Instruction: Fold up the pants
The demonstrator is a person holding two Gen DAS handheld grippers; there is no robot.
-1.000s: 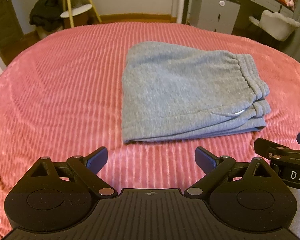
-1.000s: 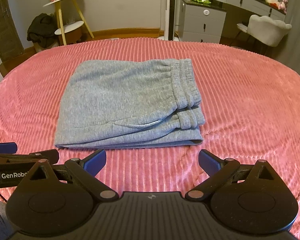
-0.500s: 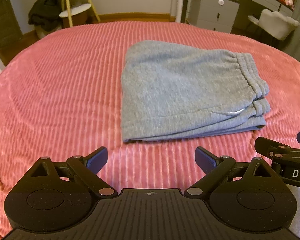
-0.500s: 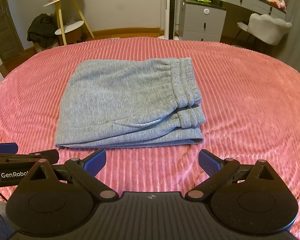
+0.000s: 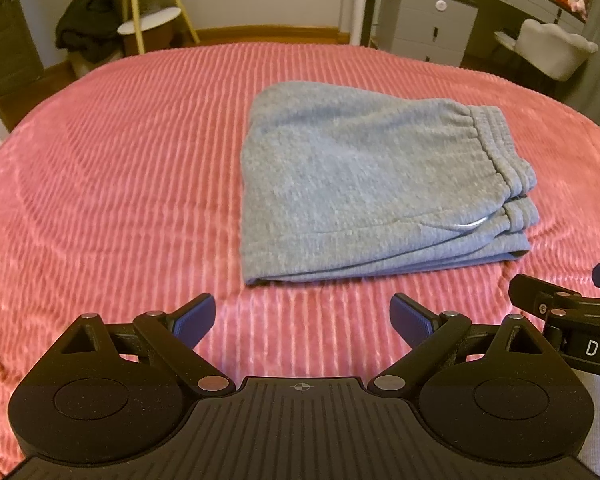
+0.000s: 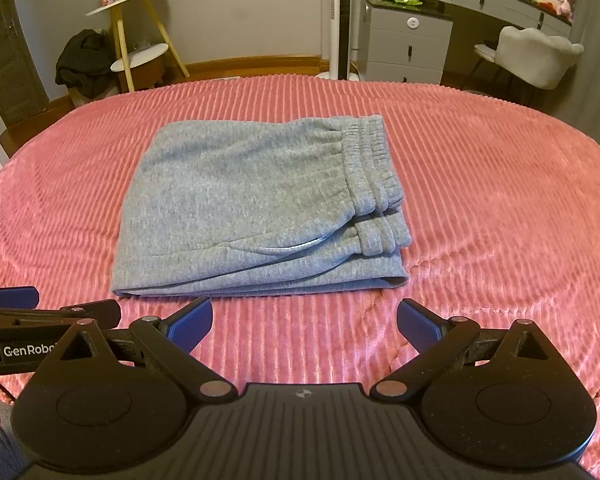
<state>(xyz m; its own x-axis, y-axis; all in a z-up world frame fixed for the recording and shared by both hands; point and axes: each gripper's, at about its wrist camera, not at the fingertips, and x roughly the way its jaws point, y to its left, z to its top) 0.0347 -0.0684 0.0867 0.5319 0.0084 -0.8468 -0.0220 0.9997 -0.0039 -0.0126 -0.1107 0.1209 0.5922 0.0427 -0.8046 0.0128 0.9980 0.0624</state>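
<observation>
Grey sweatpants (image 5: 364,184) (image 6: 252,204) lie folded into a compact rectangle on the pink ribbed bedspread (image 5: 112,184) (image 6: 500,208), waistband at the right, layered edges toward me. My left gripper (image 5: 303,314) hovers open in front of the stack's near left corner, holding nothing. My right gripper (image 6: 305,322) is open too, just short of the near edge, with only bedspread between its blue pads (image 6: 190,322). Each gripper shows at the edge of the other's view.
Beyond the bed stand a yellow-legged shelf stand (image 6: 140,44) with dark clothes heaped beside it, a grey drawer unit (image 6: 408,40), a dressing table and a white chair (image 6: 540,56). A door (image 6: 8,52) is at the far left.
Both cameras have drifted slightly back and up from the pants. The pants lie unmoved and both grippers stay open.
</observation>
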